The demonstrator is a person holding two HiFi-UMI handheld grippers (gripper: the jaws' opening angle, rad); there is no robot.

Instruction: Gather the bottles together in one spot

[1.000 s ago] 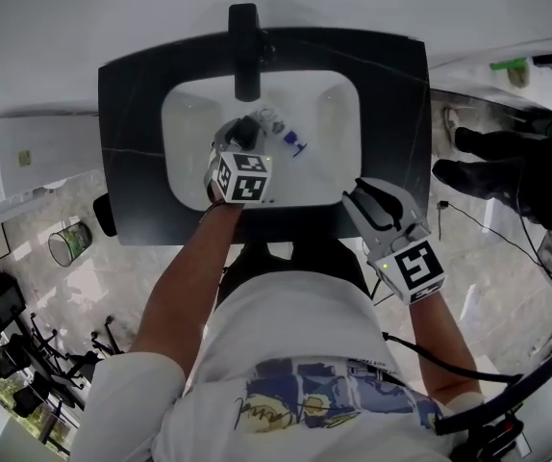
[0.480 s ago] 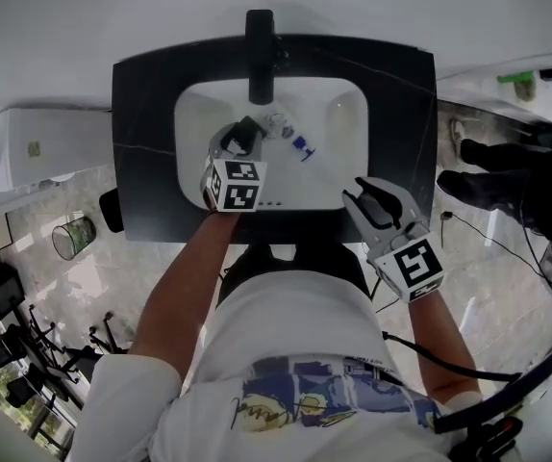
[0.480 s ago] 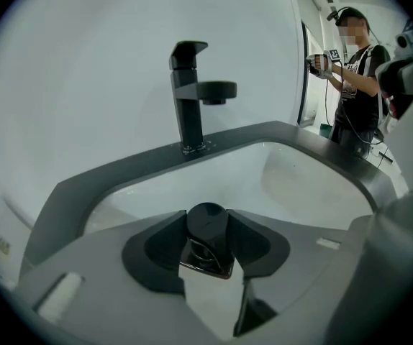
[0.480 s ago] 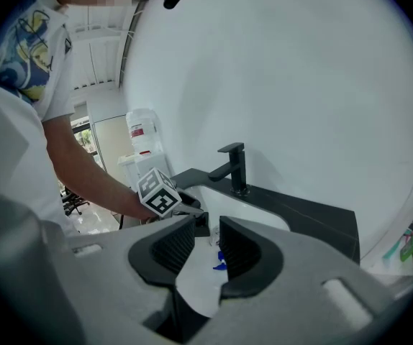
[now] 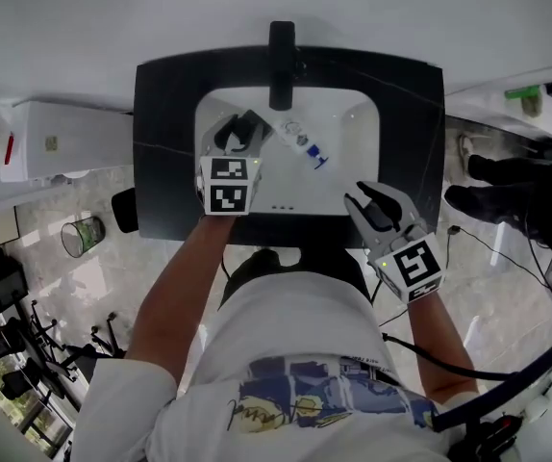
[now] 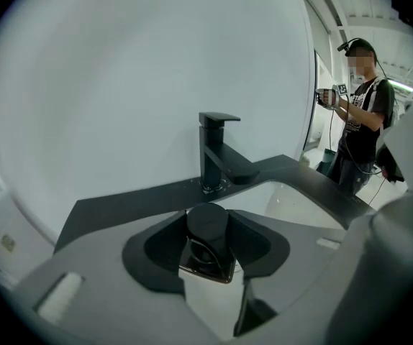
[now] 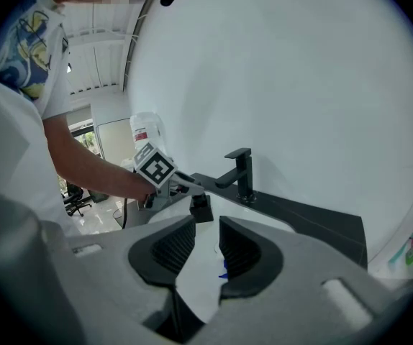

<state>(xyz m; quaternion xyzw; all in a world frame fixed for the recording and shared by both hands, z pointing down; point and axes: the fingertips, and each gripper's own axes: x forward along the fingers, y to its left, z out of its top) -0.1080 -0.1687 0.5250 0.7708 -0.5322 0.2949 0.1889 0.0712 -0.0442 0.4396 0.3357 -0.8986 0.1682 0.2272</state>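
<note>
Firstly, left gripper point(image 6: 208, 241): its fingers were clamped on a dark bottle point(image 6: 208, 230), the pads being set at the black cap and the shoulder just under it.
Dark bottle's place: it was held upright over the left side of the white basin point(image 5: 353, 176), near the black faucet point(image 5: 281, 61).
Second bottle: a clear bottle point(image 5: 301, 141) with a blue cap point(image 5: 316, 158) was seen lying on its side in the basin, below the faucet and apart from the held one.
Right gripper point(image 7: 207, 244): its fingers were kept apart with nothing between them; it was held by the front edge of the black counter point(image 5: 165, 142), to the right of the basin.
Stage, as judged: one bottle was in hand and the two had not yet been brought together.
Risk, grip: because the hold was taken high, at the cap, the body could be swung or slipped loose if the gripper were tilted.
Risk, collision: the faucet or the basin's rim could be struck on the way across.
Risk, set-down: on the curved basin floor the bottle could be toppled, and the lying bottle could be rolled away if nudged.
</note>
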